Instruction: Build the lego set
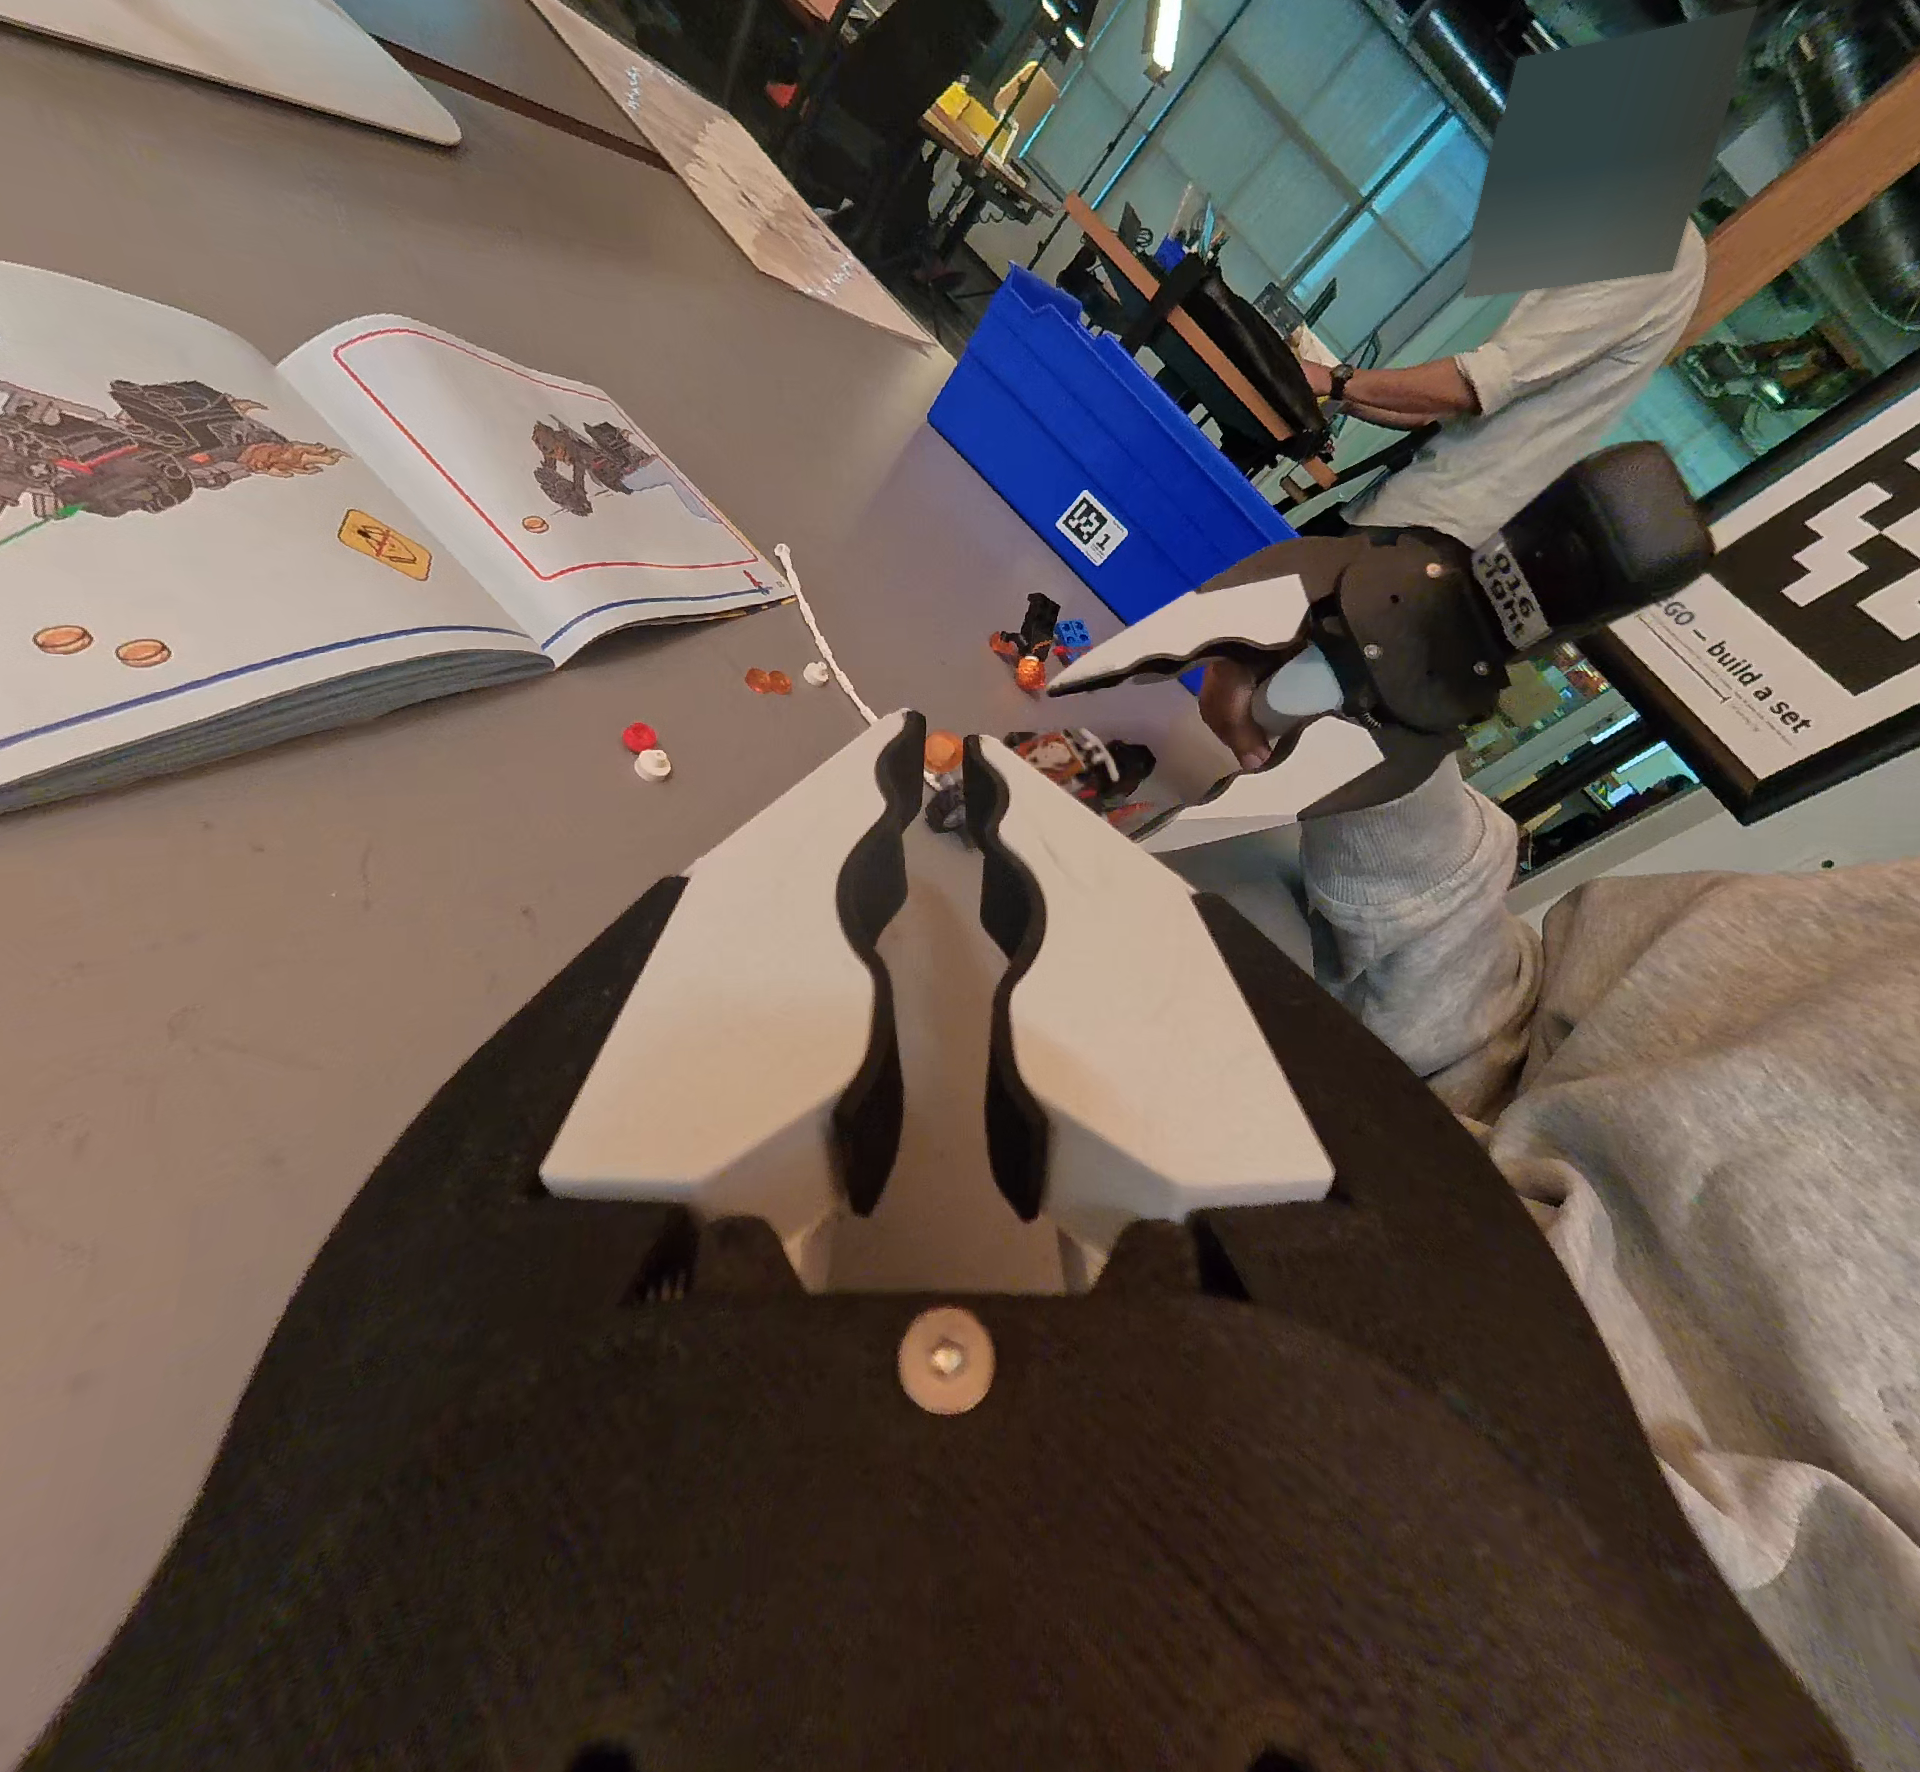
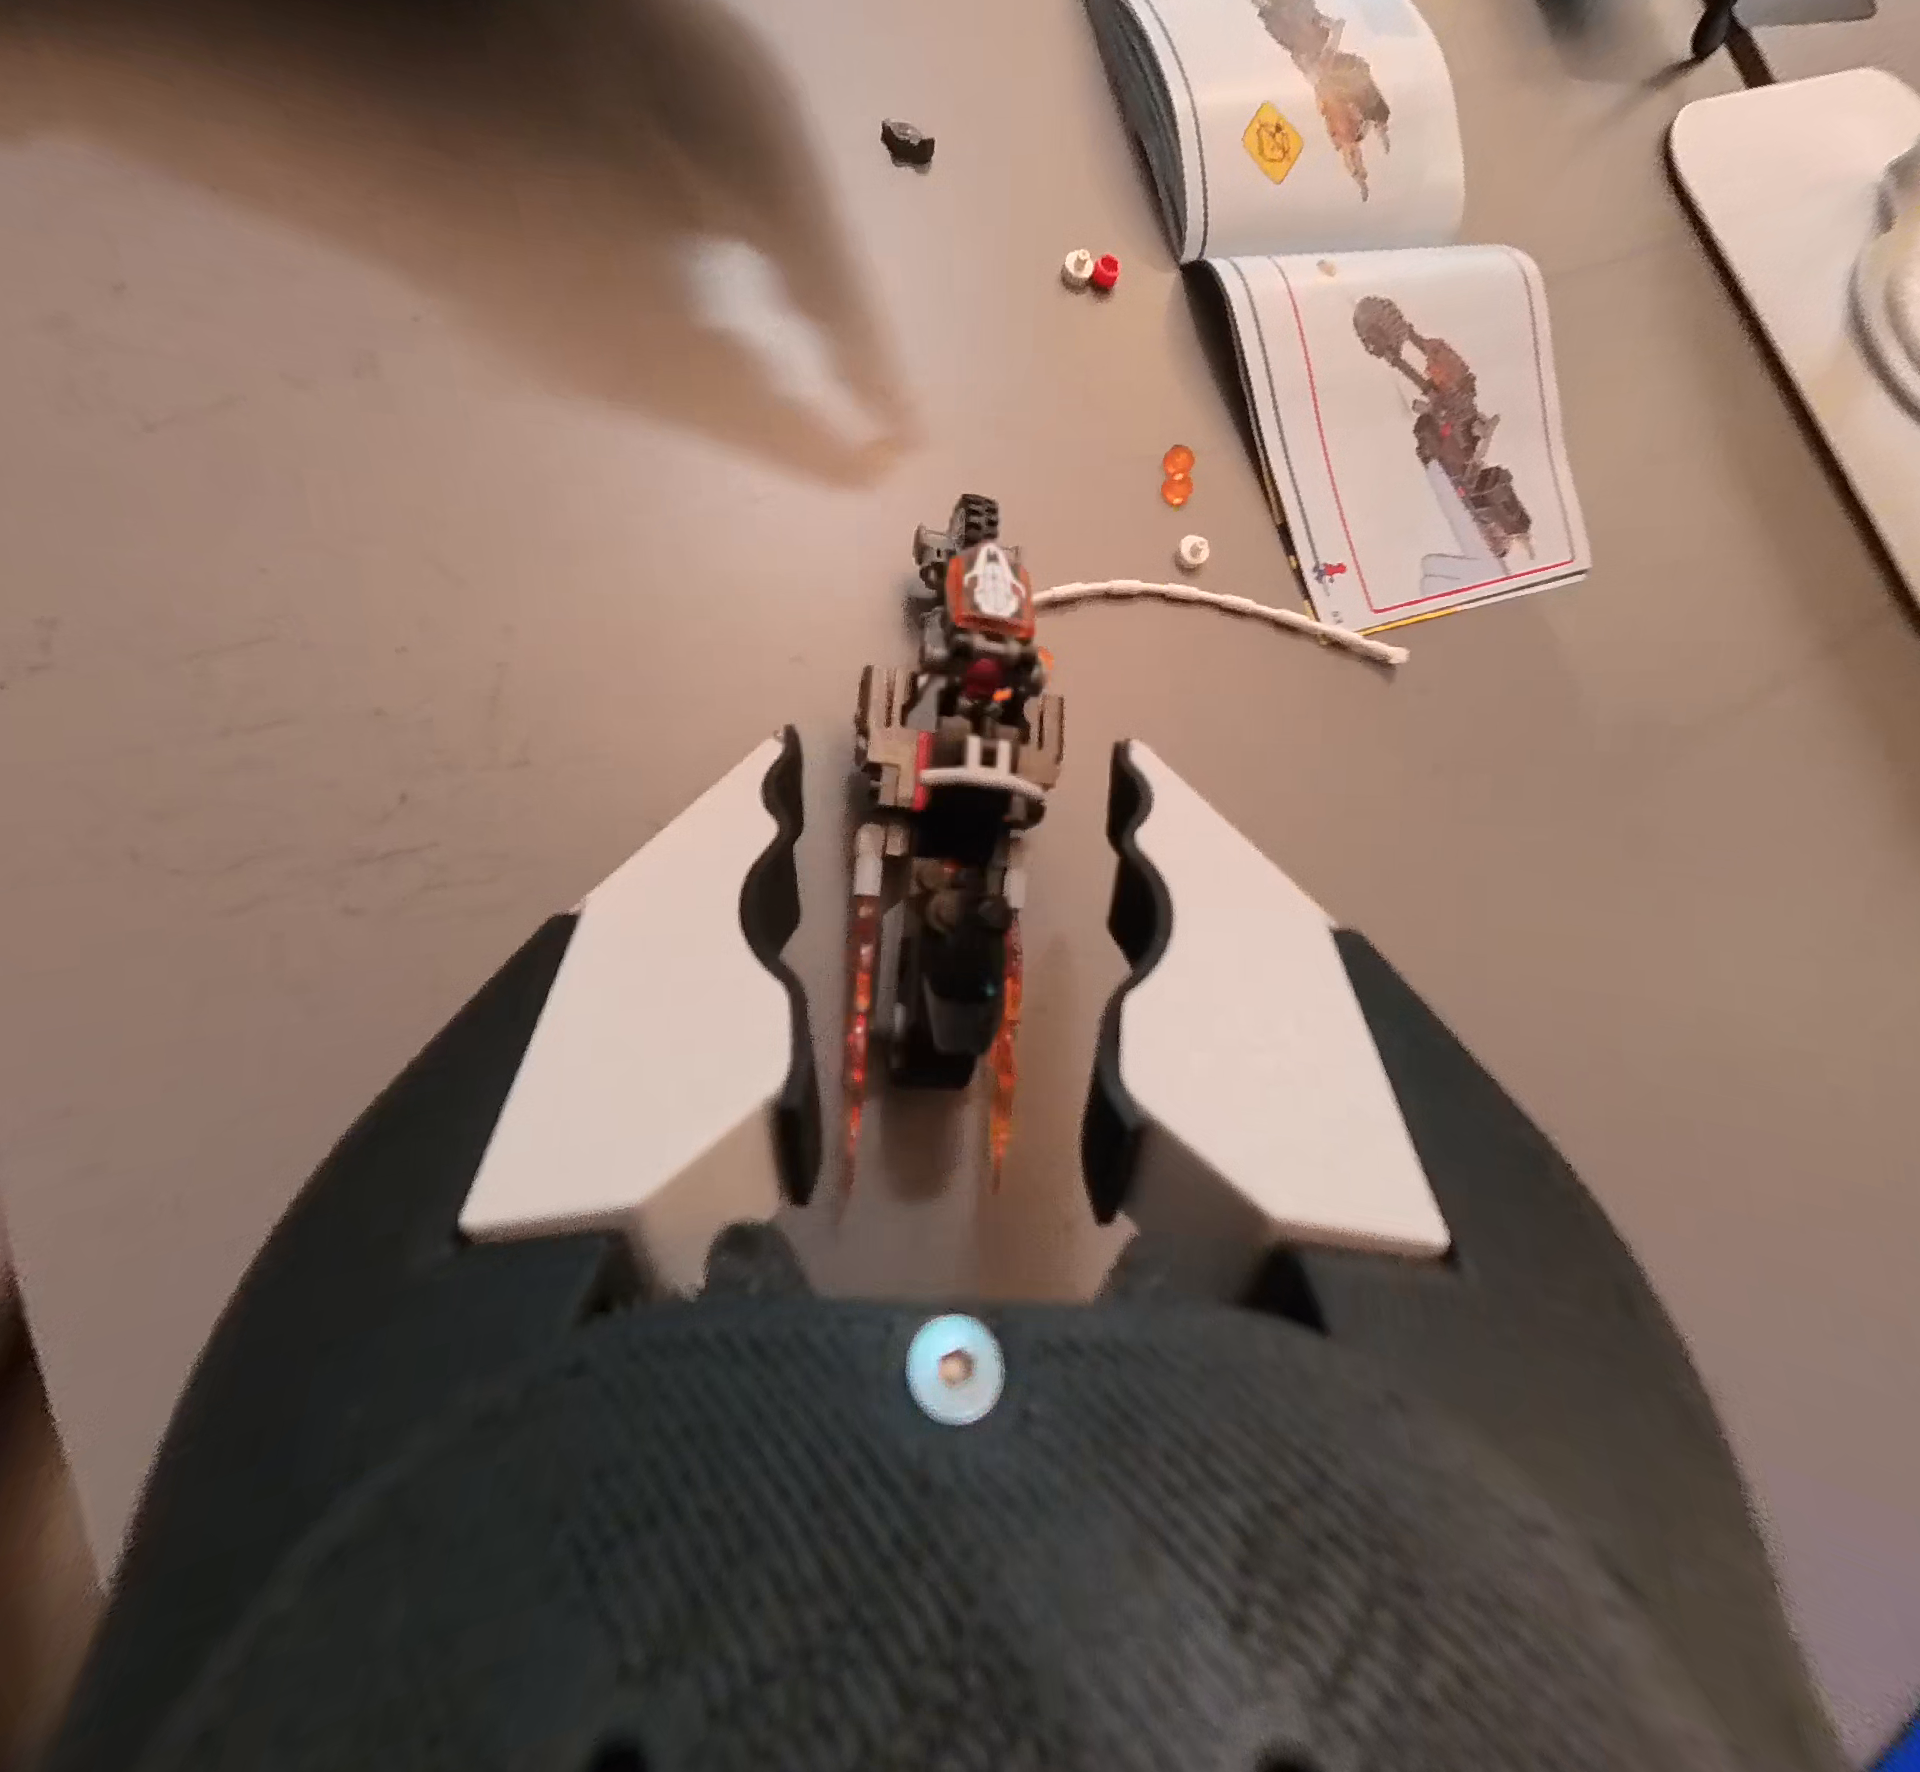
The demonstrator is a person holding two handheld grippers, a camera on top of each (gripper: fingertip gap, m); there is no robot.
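Left gripper (image 1: 943,754) is seen nearly closed, a narrow gap left between the tips; a small orange round piece (image 1: 941,748) is pinched there, with a dark bit hanging below it. In the right wrist view the same gripper is barely caught at the 12 o'clock edge.

Right gripper (image 2: 954,761) is held wide open, nothing gripped. The lego model (image 2: 961,808), black and grey with a white-printed red tile and orange flame pieces, is laid on the grey table (image 2: 364,787) between the fingers, apart from both pads. In the left wrist view the right gripper (image 1: 1101,746) is seen at 3 o'clock, above the model (image 1: 1075,761).

A white cord (image 2: 1216,605) is run from the model's front toward 2 o'clock. Two orange studs (image 2: 1177,475) and a white stud (image 2: 1195,550) are placed near the open instruction booklet (image 2: 1351,268), at 1 to 2 o'clock. A red stud (image 2: 1108,269) and a white one (image 2: 1078,268) are set touching, at 12 to 1 o'clock. A small dark piece (image 2: 906,142) is left alone at 12 o'clock.

In the left wrist view a blue bin (image 1: 1081,465) and loose pieces (image 1: 1039,642) just beside it are found at 1 to 2 o'clock. A second person (image 1: 1538,392) is seated in the background at 2 o'clock.
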